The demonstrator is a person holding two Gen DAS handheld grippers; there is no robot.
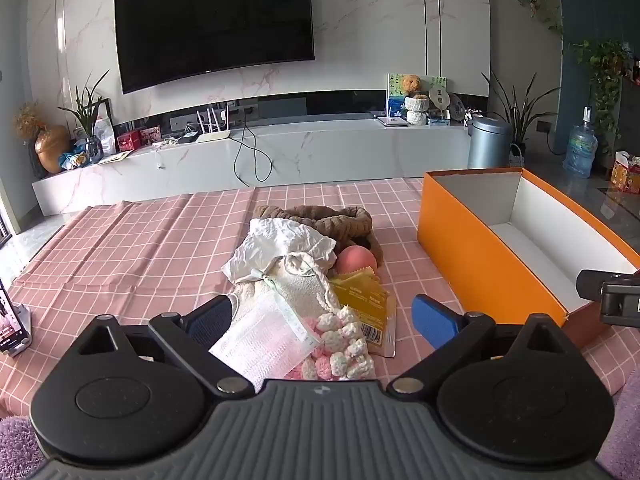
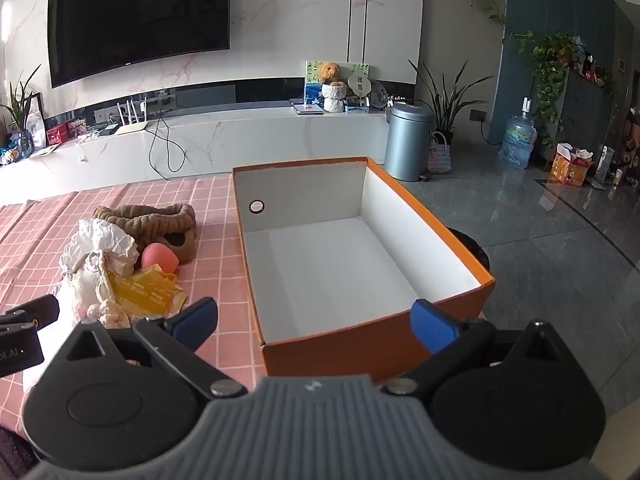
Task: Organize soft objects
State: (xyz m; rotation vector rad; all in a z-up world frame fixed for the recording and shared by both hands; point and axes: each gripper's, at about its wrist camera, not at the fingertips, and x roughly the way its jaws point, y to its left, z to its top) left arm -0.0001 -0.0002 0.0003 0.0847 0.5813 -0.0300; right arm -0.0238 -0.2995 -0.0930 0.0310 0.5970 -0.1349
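Left gripper (image 1: 322,318) is spread wide at bottom center, straddling the near end of the soft pile (image 1: 308,276) mid-frame. Right gripper (image 2: 314,322) is wide too, holding nothing, low over the orange box (image 2: 360,336) at center-right, on the pink checked cloth (image 2: 216,240).

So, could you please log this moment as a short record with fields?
surface: pink checked tablecloth
pile: brown knitted piece, white crumpled cloth, pink ball, yellow packets, pink-and-white crochet item
container: orange box, open, nothing visible inside
left gripper: open, at the pile
right gripper: open, facing the box
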